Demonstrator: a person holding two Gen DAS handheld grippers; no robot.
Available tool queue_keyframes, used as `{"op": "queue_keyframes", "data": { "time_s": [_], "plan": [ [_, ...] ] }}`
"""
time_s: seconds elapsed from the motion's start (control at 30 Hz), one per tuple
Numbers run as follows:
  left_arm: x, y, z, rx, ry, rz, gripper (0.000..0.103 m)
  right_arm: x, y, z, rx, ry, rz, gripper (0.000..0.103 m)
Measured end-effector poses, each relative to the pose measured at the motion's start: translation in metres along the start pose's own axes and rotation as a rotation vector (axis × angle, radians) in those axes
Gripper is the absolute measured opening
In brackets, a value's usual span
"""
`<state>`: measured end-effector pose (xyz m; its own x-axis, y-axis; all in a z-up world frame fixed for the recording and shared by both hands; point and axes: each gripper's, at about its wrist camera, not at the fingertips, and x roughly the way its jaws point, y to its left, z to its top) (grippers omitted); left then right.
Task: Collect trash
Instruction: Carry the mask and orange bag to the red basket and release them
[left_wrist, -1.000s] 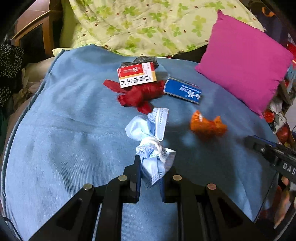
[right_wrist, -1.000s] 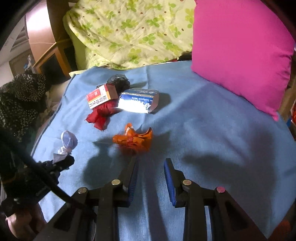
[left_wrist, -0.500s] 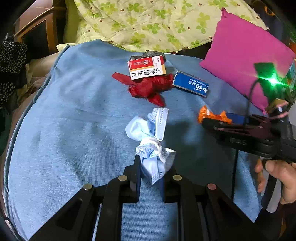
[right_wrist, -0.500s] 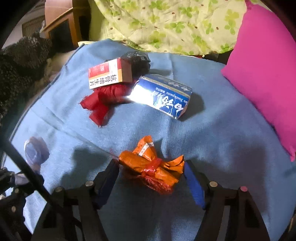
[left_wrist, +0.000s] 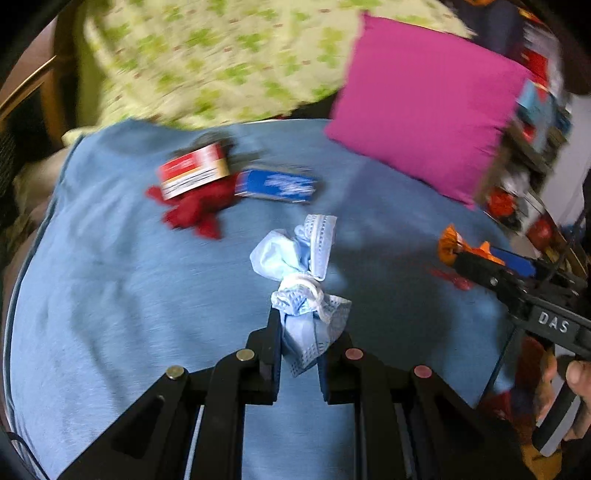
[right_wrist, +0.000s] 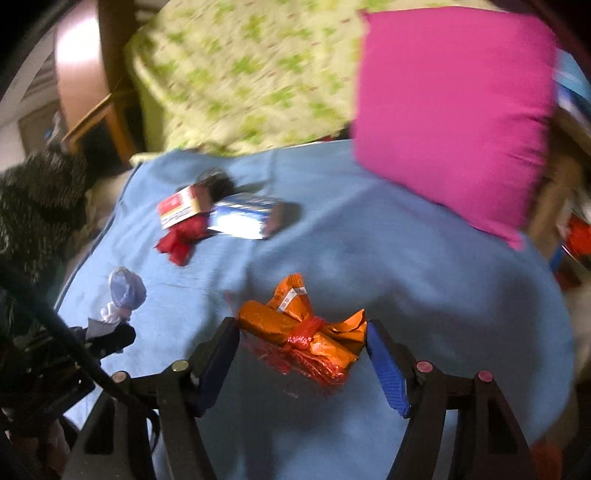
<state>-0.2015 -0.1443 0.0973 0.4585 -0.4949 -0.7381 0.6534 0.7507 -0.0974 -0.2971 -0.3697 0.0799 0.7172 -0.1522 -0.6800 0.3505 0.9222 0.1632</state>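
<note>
The left gripper is clamped on a knotted blue face mask, and the right gripper pinches an orange wrapper between its wide-set jaws. Beyond, on the blue blanket, a red-and-white medicine box and a blue toothpaste box lie over a crumpled red wrapper; whether either box holds anything is impossible to tell. A pink cushion sits farthest.

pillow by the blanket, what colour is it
Plain magenta pink pillow, clearest in the right wrist view.

Left gripper: angled downward, jaws nearly together, clamped on knotted blue face mask.
Right gripper: angled downward, jaws about halfway apart, pads touching both ends of orange wrapper.
Hand: wrapped around right handle.
</note>
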Motion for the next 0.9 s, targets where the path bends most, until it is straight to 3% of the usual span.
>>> {"op": "queue_keyframes", "data": {
  "time_s": [0.3,0.5,0.9],
  "plan": [
    [-0.014,-0.113,0.007,0.172,-0.017,-0.164,0.017,-0.096,-0.108,-0.072,0.194,-0.038,-0.186,0.073],
    [-0.016,-0.179,-0.004,0.274,0.000,-0.251,0.017,-0.142,-0.159,-0.123,0.316,-0.048,-0.299,0.073],
    [-0.013,-0.253,-0.032,0.398,0.051,-0.328,0.017,-0.169,-0.208,-0.186,0.445,-0.017,-0.404,0.073]
  ]
}}
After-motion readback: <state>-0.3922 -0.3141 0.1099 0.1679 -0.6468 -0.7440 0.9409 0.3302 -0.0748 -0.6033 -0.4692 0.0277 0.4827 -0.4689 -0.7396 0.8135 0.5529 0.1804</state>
